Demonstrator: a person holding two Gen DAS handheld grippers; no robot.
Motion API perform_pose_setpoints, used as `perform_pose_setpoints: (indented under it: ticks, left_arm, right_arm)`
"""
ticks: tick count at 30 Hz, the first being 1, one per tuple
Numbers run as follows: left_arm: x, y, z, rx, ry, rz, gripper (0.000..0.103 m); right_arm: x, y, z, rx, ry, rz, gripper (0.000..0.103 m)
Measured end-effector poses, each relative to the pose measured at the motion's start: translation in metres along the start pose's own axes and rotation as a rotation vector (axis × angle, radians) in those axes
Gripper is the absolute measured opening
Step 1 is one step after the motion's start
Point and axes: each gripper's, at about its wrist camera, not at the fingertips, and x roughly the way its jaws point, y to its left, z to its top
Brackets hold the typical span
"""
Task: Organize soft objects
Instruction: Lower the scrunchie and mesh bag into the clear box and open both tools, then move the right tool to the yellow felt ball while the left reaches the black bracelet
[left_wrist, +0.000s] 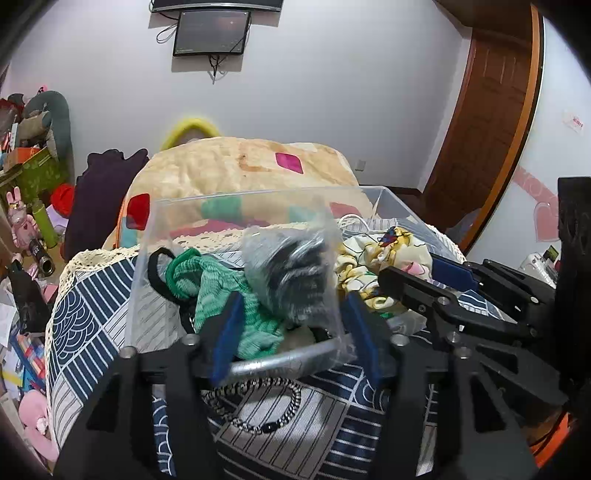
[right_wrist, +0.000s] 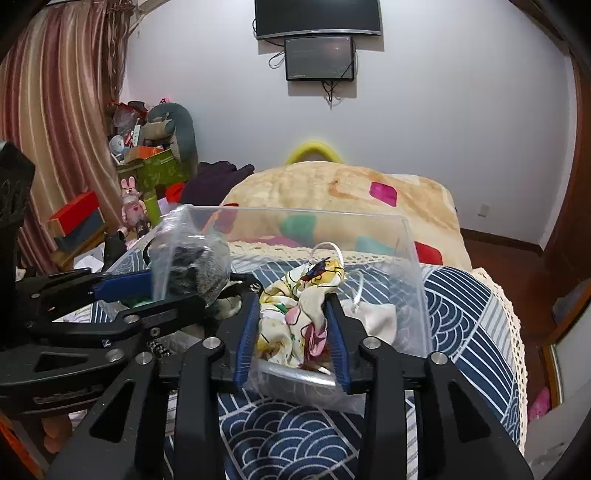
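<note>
A clear plastic bin (left_wrist: 258, 199) stands on a bed covered by a navy-and-white patterned cloth (left_wrist: 92, 306), its long axis running across both views, parallel to the near edge of the bed, its open top facing up. Inside, toward the left end, lies a green knitted piece (left_wrist: 221, 295) with a black band (left_wrist: 157, 273) beside it; toward the right end lies a crumpled cream cartoon-print fabric (right_wrist: 295, 317) with thin white cords, and a plain white cloth (right_wrist: 373, 317) just beyond it. A clear plastic bag (left_wrist: 291, 273) holding a grey-and-black striped soft item stands roughly upright over the bin's near wall, its mouth upward; its outline is blurred and its lower end is hard to make out. The left gripper (left_wrist: 295, 332) has its blue pads standing moderately apart on either side of the bag's lower part; whether they press it cannot be told. The right gripper (right_wrist: 295, 332) has its pads at a narrow gap flanking the cartoon-print fabric, contact likewise uncertain. A beaded bracelet (left_wrist: 255, 406) lies on the cloth just before the bin, partly hidden by the left gripper's frame. Behind the bin a beige blanket (left_wrist: 240, 166) hides the far end of the bed.
</note>
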Motion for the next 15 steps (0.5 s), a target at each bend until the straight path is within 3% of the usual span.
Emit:
perform_pose_setpoints:
  ticks: [4, 9, 12, 15]
  left_arm:
    - [-0.014, 0.000, -0.004, -0.003, -0.021, -0.007, 0.068]
    - [-0.032, -0.007, -0.006, 0.025, -0.064, 0.019, 0.071]
    - [-0.047, -0.010, -0.007, 0.040, -0.098, 0.033, 0.079]
    - [-0.063, -0.009, -0.009, 0.034, -0.136, 0.032, 0.083]
  right_arm:
    - [-0.006, -0.008, -0.002, 0.034, -0.014, 0.014, 0.056]
    - [-0.018, -0.008, 0.000, 0.028, -0.038, 0.011, 0.059]
    - [-0.029, -0.004, 0.000, 0.014, -0.067, -0.007, 0.070]
    - [-0.043, 0.001, 0.000, -0.008, -0.100, -0.018, 0.071]
